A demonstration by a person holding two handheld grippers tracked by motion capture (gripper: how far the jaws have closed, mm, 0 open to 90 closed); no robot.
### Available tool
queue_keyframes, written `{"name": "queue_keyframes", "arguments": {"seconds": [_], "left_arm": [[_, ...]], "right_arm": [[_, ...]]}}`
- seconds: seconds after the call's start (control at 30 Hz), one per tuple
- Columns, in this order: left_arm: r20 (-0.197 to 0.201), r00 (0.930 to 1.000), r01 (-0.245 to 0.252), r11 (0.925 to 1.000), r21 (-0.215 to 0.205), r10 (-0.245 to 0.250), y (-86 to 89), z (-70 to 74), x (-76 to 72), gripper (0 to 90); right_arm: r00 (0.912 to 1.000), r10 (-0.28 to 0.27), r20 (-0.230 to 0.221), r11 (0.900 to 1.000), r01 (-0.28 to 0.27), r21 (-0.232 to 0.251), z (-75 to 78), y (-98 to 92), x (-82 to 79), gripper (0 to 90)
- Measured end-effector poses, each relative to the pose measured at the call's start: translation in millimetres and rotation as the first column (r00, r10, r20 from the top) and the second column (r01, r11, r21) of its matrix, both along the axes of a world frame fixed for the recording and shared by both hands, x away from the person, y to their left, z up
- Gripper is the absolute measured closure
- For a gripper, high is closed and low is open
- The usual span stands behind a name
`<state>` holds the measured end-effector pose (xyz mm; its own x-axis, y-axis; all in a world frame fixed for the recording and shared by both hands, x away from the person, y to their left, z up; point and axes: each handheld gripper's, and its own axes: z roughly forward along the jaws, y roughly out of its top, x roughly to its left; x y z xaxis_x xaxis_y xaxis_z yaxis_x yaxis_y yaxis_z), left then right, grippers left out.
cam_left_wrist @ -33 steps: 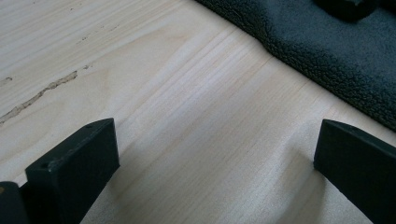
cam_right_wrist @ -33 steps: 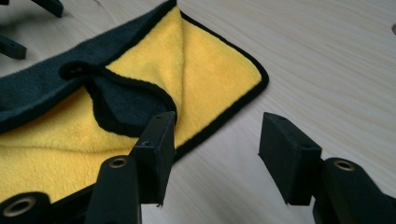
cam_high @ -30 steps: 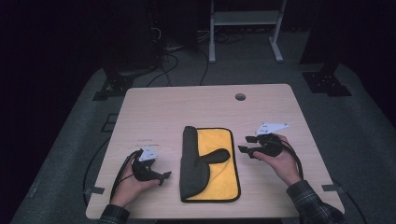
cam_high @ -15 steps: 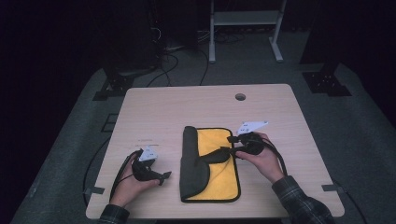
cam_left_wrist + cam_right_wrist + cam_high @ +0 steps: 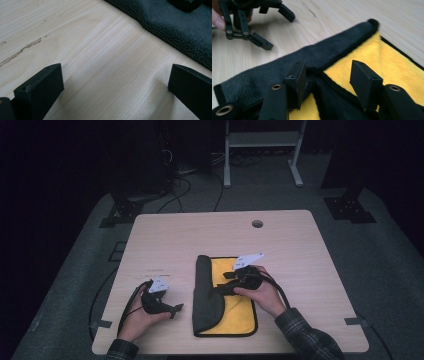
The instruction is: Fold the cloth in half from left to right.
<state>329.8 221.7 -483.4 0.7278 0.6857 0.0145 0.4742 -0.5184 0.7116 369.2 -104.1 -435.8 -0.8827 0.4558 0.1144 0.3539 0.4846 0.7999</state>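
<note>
A cloth, yellow (image 5: 237, 317) on one face and dark grey on the other, lies on the wooden table (image 5: 200, 235) with its left side folded over into a dark band (image 5: 204, 295). My right gripper (image 5: 220, 284) hovers over the cloth's middle, pointing left. Its jaws stand open (image 5: 327, 72) just above a dark flap (image 5: 329, 100) and the yellow face (image 5: 387, 62), pressing on nothing. My left gripper (image 5: 175, 309) rests on bare wood left of the cloth, jaws open wide (image 5: 115, 82) and empty. The dark cloth edge (image 5: 175, 27) lies just beyond them.
A round hole (image 5: 257, 224) sits near the table's far edge. The right gripper view takes in the left gripper (image 5: 278, 28) across the dark band. Cables (image 5: 185, 185) and a metal stand (image 5: 260, 150) are on the floor behind the table.
My right gripper has moved left, from the bare table right of the cloth to over the cloth's middle. The left gripper has stayed put.
</note>
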Motion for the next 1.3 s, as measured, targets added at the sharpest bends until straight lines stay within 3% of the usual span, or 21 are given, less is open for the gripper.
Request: {"name": "queue_keyframes", "arguments": {"seconds": [0.27, 0.57, 0.83, 0.97, 1.17, 1.3], "left_arm": [[0.0, 1.0, 0.0, 1.0, 0.0, 0.0, 0.0, 0.0, 0.0, 0.0], [-0.001, 1.0, 0.0, 1.0, 0.0, 0.0, 0.0, 0.0, 0.0, 0.0], [-0.001, 1.0, 0.001, 1.0, 0.002, -0.001, 0.1, 0.1, 0.0, 0.0], [-0.001, 1.0, -0.001, 1.0, 0.001, 0.001, 0.0, 0.1, 0.0, 0.0], [-0.001, 1.0, 0.0, 1.0, 0.0, 0.0, 0.0, 0.0, 0.0, 0.0], [0.0, 1.0, -0.001, 1.0, 0.0, 0.001, 0.0, 0.0, 0.0, 0.0]], "right_arm": [[0.9979, 0.064, -0.011, 0.998, -0.064, -0.018, -9.3, 27.6, -3.7, 45.3], [0.9958, 0.09, -0.016, 0.993, -0.091, -0.071, -23.2, 44.5, -5.9, 47.9], [0.9967, 0.081, 0.004, 0.989, -0.08, -0.123, -31.6, 50.2, -5.1, 68.7], [0.9975, 0.07, -0.014, 0.992, -0.071, -0.106, -32.0, 46.3, -3.1, 83.1], [0.998, 0.052, -0.037, 0.997, -0.054, -0.057, -23.3, 39.2, -0.2, 84.3], [0.9989, 0.037, -0.027, 0.999, -0.038, -0.033, -14.8, 35.1, 4.2, 84.4]]}}
